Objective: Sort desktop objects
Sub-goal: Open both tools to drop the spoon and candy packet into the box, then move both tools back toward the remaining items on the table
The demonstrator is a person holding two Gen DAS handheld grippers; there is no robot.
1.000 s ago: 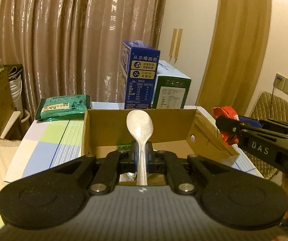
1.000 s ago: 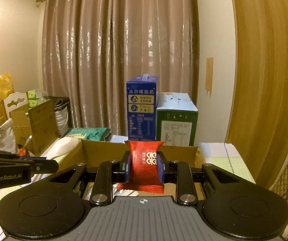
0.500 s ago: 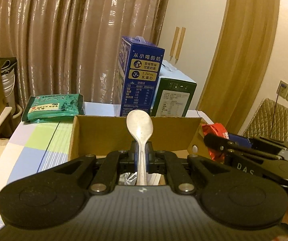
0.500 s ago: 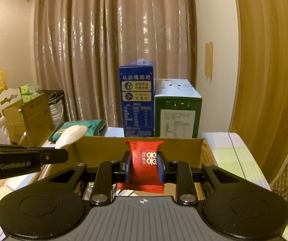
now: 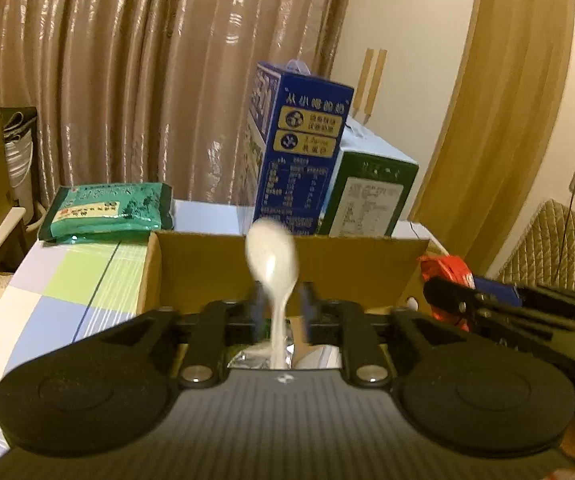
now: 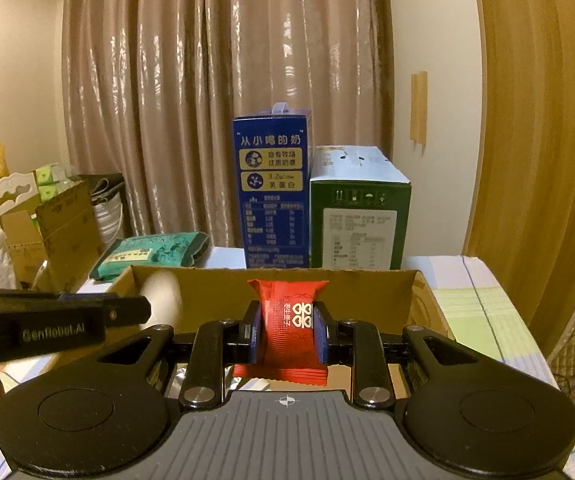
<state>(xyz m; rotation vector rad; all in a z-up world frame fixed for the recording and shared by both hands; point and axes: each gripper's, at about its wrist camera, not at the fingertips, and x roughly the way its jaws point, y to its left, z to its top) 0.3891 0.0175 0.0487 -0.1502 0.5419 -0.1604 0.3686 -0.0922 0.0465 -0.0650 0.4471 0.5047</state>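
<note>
Checked-cloth table (image 5: 67,280) before brown curtains (image 6: 215,100) carries a cardboard box (image 5: 215,264). Left tongs (image 5: 281,308), just opening, stand apart around the white spoon (image 5: 272,260); right tongs (image 6: 287,330) clamp the red packet (image 6: 287,320) over the box.

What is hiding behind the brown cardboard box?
Behind the cardboard box stand a tall blue milk carton and a shorter green box, with a curtain farther back. The box's wall covers their bottoms, so what they rest on isn't visible.

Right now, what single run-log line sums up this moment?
left gripper: jaws just opening, white spoon loose between them | right gripper: shut on red snack packet | both over cardboard box
</note>
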